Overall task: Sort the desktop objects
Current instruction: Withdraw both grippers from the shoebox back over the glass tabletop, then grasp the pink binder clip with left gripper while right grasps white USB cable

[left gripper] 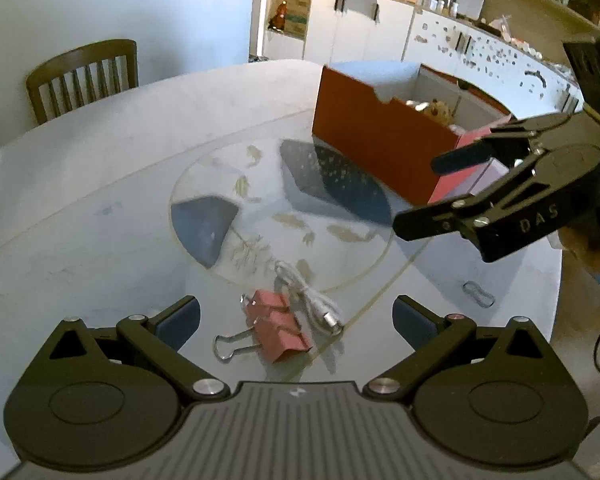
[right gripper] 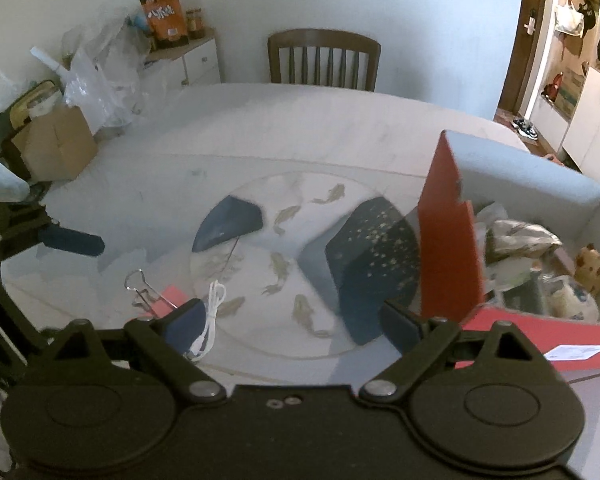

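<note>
Two pink binder clips (left gripper: 278,330) with wire handles lie on the glass-topped table (left gripper: 100,184), and a coiled white USB cable (left gripper: 312,300) rests just right of them. My left gripper (left gripper: 296,322) hangs open above them, the clips below the gap between its fingers. To the right my right gripper (left gripper: 420,196) stands open and empty in front of the orange-red box (left gripper: 372,144). In the right wrist view the right gripper (right gripper: 294,324) is open over the fish-patterned glass disc (right gripper: 284,216). The clips (right gripper: 168,296) and cable (right gripper: 212,312) lie at lower left, near a finger (right gripper: 72,241) of the left gripper.
The open box (right gripper: 448,240) holds several small items. A small metal clip (left gripper: 478,294) lies near the table's right edge. A wooden chair (right gripper: 324,58) stands at the far side, with a cardboard box (right gripper: 54,146) and plastic bags beyond the left edge.
</note>
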Available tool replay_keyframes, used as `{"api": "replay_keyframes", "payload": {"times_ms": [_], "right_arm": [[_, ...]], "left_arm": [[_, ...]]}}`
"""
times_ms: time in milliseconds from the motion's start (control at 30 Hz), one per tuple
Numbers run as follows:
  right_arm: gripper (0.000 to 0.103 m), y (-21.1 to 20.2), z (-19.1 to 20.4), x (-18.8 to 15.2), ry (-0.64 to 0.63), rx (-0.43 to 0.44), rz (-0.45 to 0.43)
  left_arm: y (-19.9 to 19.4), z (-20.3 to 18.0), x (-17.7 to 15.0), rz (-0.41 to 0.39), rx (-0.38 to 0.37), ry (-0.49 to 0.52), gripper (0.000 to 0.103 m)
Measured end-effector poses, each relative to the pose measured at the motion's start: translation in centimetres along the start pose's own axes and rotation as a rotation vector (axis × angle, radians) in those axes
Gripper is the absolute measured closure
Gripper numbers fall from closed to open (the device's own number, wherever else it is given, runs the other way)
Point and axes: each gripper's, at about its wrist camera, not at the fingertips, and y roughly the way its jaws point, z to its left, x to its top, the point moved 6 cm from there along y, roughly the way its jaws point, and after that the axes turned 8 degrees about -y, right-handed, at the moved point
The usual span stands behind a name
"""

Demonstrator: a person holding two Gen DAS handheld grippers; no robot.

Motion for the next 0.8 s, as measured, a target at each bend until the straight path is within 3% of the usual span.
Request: {"api": "replay_keyframes", "payload": {"times_ms": [533,800], "right_arm": [[0.014,6.0,2.8,0.5,0.025,-0.027,0.073],[0.024,8.5,3.8,0.6,0.036,-0.026,0.106]], "left_arm": [[2.9,2.1,-1.9,-0.003,-0.021,0.026,0.0],[3.6,2.9,-1.8,-0.025,0.001,0.034,0.001]]}}
